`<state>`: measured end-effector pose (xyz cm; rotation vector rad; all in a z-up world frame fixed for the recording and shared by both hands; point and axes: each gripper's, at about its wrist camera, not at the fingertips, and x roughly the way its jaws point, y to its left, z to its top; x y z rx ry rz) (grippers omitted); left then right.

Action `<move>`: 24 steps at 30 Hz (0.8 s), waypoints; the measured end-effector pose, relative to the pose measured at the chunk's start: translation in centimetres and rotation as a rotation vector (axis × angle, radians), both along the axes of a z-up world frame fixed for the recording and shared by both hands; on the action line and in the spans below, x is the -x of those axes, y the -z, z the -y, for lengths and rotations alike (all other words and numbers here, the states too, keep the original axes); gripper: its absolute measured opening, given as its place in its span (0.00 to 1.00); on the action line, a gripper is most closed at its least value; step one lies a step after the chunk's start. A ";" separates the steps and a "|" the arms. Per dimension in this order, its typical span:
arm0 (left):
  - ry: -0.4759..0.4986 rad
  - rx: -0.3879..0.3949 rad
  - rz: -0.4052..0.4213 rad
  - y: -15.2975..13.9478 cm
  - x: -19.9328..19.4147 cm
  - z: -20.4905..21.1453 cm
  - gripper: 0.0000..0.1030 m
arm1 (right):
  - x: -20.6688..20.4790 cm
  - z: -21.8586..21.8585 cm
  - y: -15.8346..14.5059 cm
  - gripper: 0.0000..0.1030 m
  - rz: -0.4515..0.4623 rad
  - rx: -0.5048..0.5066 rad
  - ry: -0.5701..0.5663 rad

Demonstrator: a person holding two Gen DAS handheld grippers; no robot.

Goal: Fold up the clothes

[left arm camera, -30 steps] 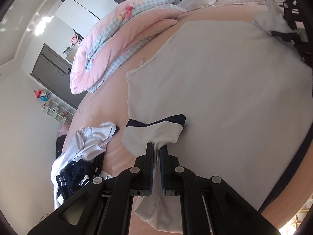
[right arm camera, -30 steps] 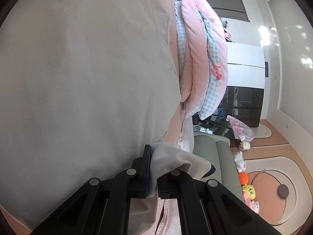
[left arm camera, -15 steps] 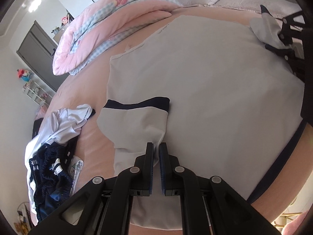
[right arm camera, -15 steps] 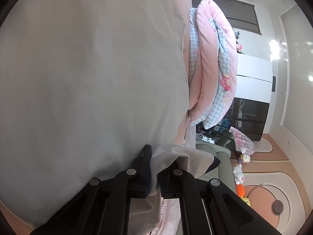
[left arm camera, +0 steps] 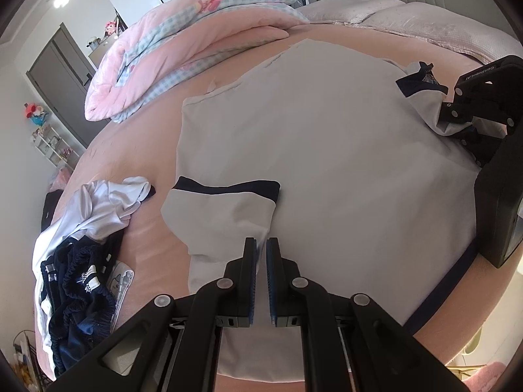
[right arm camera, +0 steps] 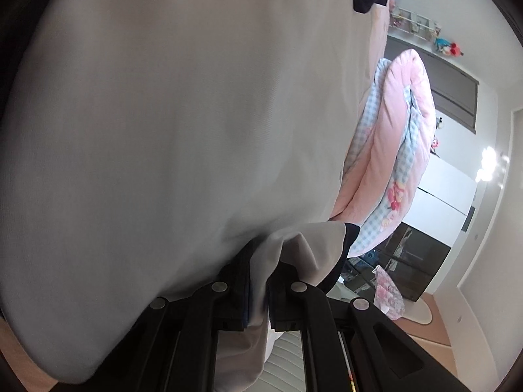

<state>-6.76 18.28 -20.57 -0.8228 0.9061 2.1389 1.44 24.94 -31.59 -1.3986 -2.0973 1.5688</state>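
Pale grey short-sleeved shirt (left arm camera: 320, 150) w/ navy cuff trim; plain pink bedsheet (left arm camera: 137, 150); rolled pink quilt (left arm camera: 183, 55) w/ blue-white gingham lining & cartoon print; crumpled navy/white clothes pile (left arm camera: 81, 261).

Left wrist view: mounted behind the left tongs (left arm camera: 261, 254), angled down across the pink bed (left arm camera: 137, 150), close to the flat pale grey navy-trimmed shirt (left arm camera: 327, 150); the black right tongs (left arm camera: 457, 121) show at its right edge. Right wrist view: mounted behind the right tongs (right arm camera: 258, 281), rolled sideways, very near the shirt (right arm camera: 179, 114). Both views share the shirt, the folded pink and blue-checked quilt (left arm camera: 183, 52) (right arm camera: 398, 150) and the grey wardrobe doors (left arm camera: 62, 78) (right arm camera: 451, 85).
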 end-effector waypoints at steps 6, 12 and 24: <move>-0.031 -0.023 0.044 -0.2 0.9 0.7 0.06 | -0.2 0.3 0.5 0.05 0.047 -0.036 -0.032; -0.028 -0.019 0.088 -0.3 1.5 1.0 0.08 | 0.1 0.4 0.0 0.17 -0.016 -0.037 -0.009; -0.018 -0.089 0.045 -2.2 1.2 2.1 0.75 | -0.1 3.2 -5.5 0.74 -0.197 0.127 -0.050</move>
